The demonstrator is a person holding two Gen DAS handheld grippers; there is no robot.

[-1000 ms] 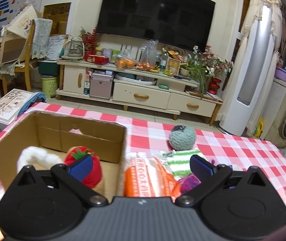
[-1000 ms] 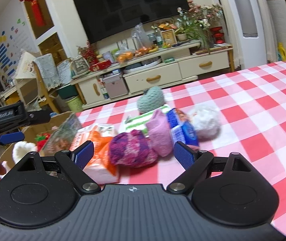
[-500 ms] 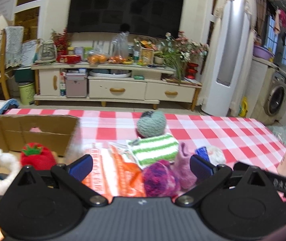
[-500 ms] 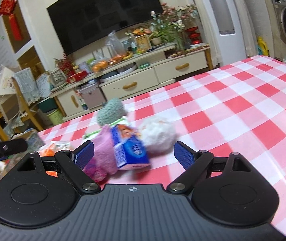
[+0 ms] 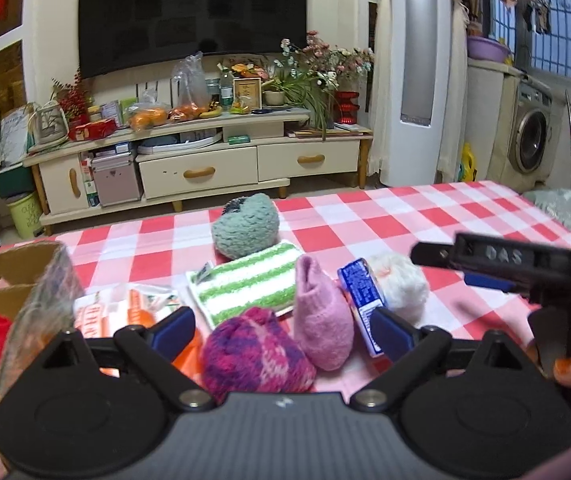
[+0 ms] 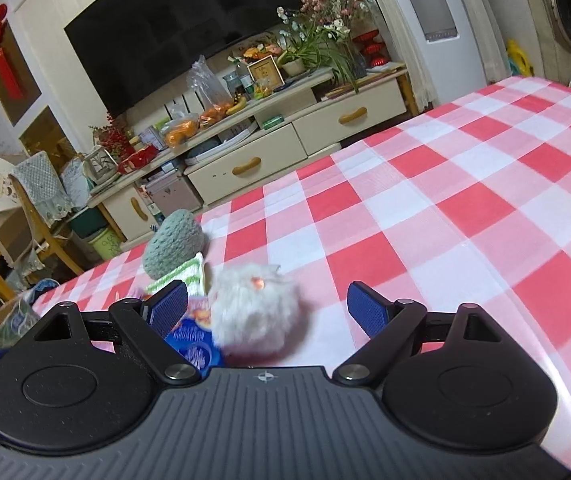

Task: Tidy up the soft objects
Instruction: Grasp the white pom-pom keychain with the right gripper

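Right wrist view: right tool (image 6: 267, 306) gapes wide around white fluffy ball (image 6: 254, 306).

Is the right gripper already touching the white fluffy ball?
Apart. In the right wrist view the open right gripper has bare tablecloth between its right finger and the white fluffy ball; its left finger stands beside it, over the blue packet.
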